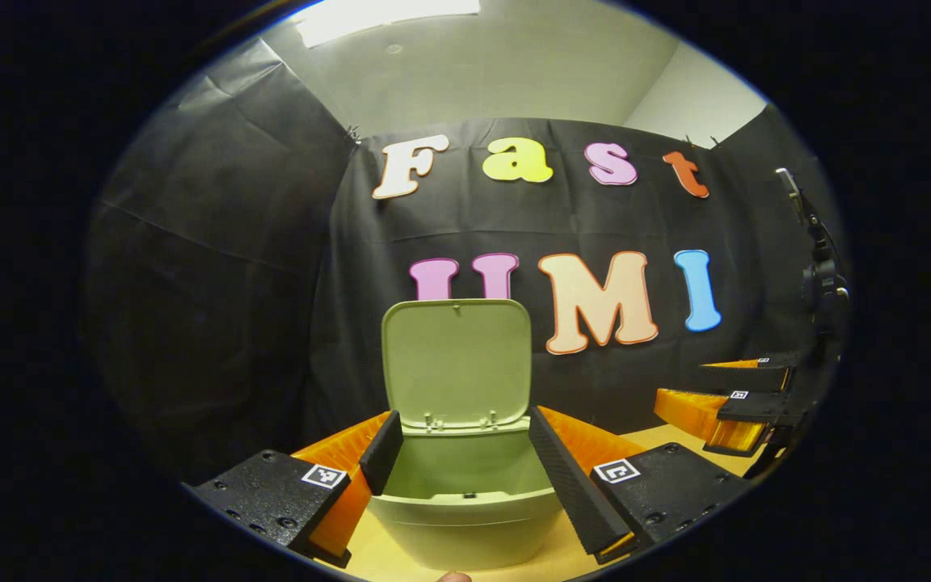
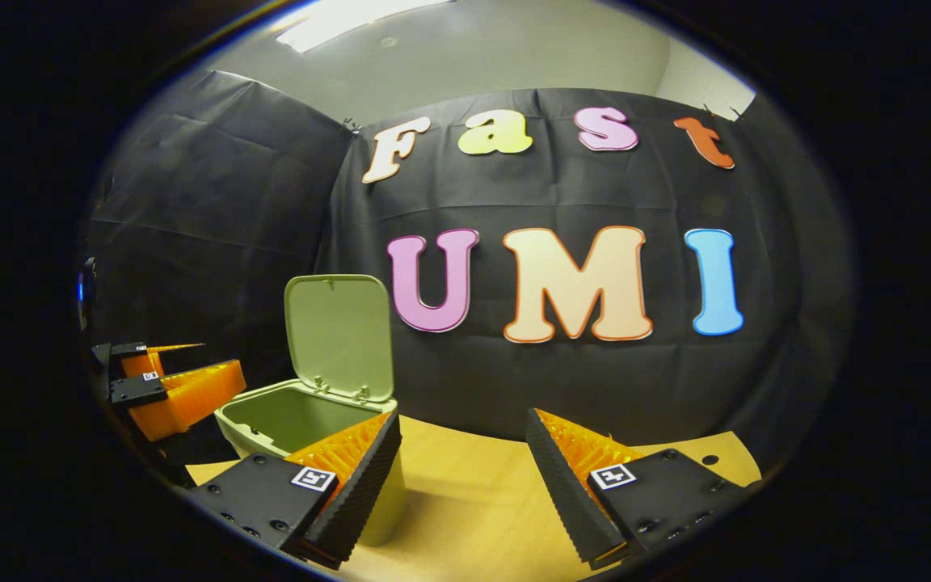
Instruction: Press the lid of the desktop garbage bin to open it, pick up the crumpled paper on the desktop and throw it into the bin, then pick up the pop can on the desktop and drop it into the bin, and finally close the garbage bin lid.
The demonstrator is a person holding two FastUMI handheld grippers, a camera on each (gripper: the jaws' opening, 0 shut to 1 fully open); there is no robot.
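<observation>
Bin [image 1: 465,517] stands on the yellow desktop [image 2: 473,501] with its lid [image 1: 457,364] swung up and upright at the back edge, hinged along the rear rim, so the mouth is wide open to the front and top. In the left gripper view, the left gripper [image 1: 461,465] hangs just in front of and above the near rim, its fingers spread apart with nothing between them — the gap frames the whole opening, each finger about level with a side wall. The right gripper [image 2: 461,477] is released too, fingers parted over bare desktop, holding nothing; in its view the bin sits to the left, the left finger overlapping the bin's front corner, whether touching I cannot tell. Open desktop stretches ahead of it to the black cloth wall [image 2: 595,388]. From the left gripper view, the right gripper shows off to the right, well apart from the bin.
</observation>
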